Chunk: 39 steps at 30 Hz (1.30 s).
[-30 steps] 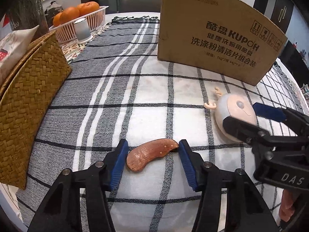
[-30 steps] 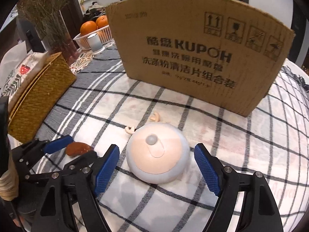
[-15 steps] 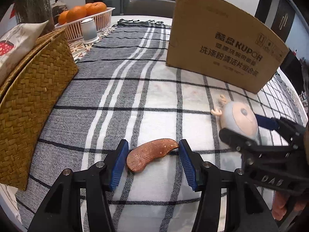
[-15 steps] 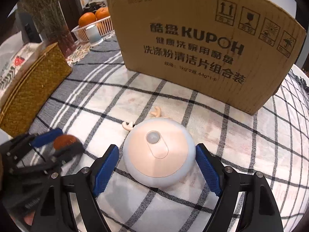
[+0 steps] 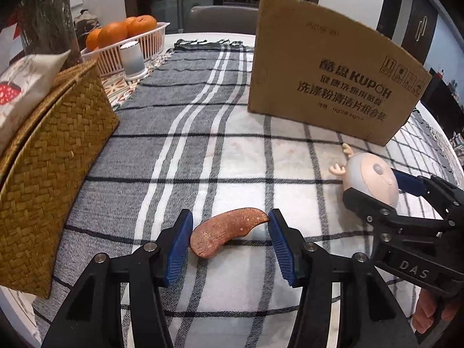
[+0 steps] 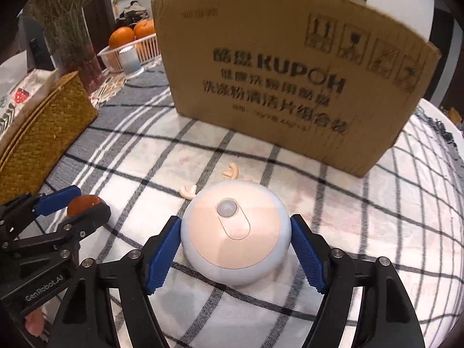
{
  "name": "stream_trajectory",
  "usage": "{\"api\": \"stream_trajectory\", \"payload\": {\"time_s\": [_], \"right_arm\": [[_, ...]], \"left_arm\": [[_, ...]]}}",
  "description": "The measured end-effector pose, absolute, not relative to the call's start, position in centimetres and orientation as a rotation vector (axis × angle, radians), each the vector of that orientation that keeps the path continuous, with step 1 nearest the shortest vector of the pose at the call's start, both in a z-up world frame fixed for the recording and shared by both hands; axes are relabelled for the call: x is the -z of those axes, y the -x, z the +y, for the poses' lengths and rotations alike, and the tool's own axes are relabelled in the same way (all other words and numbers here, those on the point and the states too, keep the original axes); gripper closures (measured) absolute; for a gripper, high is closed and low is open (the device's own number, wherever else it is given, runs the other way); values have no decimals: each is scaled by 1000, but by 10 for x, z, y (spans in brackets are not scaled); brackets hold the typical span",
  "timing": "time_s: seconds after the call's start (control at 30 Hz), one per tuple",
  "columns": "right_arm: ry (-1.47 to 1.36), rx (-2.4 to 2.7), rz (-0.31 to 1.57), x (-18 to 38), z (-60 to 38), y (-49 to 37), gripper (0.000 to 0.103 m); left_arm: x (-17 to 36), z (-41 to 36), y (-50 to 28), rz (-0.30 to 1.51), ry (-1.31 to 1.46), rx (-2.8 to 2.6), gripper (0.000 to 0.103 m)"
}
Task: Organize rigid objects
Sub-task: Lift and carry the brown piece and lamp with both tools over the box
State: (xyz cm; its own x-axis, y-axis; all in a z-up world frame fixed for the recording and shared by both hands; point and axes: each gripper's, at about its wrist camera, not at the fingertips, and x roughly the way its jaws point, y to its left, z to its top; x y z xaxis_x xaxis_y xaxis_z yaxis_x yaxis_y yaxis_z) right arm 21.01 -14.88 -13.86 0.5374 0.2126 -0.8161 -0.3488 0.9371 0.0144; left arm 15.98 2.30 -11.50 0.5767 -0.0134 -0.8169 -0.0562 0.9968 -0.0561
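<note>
I am clamping my left gripper [image 5: 230, 236] on the stiff, light wooden piece [image 5: 227, 231] end to end. My right gripper [image 6: 235, 249] has just been closing, pads meeting the smooth, slippery dome light [image 6: 235, 232] at nine and three o'clock.

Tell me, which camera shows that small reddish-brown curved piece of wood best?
The left wrist view. There the curved wooden piece sits whole, close and sharp between the left gripper's blue pads. The right wrist view catches only one rounded end of it, off at the left edge, the rest hidden behind a black finger.

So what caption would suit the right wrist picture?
Right gripper closing around a round antlered night light before a cardboard box.
</note>
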Motion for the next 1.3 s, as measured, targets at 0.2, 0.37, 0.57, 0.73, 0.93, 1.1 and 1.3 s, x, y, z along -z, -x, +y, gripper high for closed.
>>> {"api": "stream_trajectory", "payload": {"time_s": [0.2, 0.37, 0.57, 0.73, 0.93, 1.1, 1.3], "right_arm": [[142, -276, 895, 114, -158, -202, 28], [95, -232, 865, 96, -170, -198, 28], [35, -208, 832, 74, -182, -192, 28], [3, -191, 794, 57, -189, -187, 28], [-24, -166, 748, 35, -194, -184, 28], [-36, -144, 711, 19, -199, -184, 28], [-51, -119, 669, 0, -205, -189, 28]], "left_arm": [[97, 18, -160, 910, 81, 2, 50], [78, 12, -162, 856, 59, 22, 50], [52, 5, -164, 803, 61, 69, 50], [31, -1, -165, 749, 47, 85, 50], [11, -5, -169, 705, 49, 119, 50], [-4, -8, -175, 664, 38, 135, 50], [-21, -11, -184, 622, 33, 155, 50]]}}
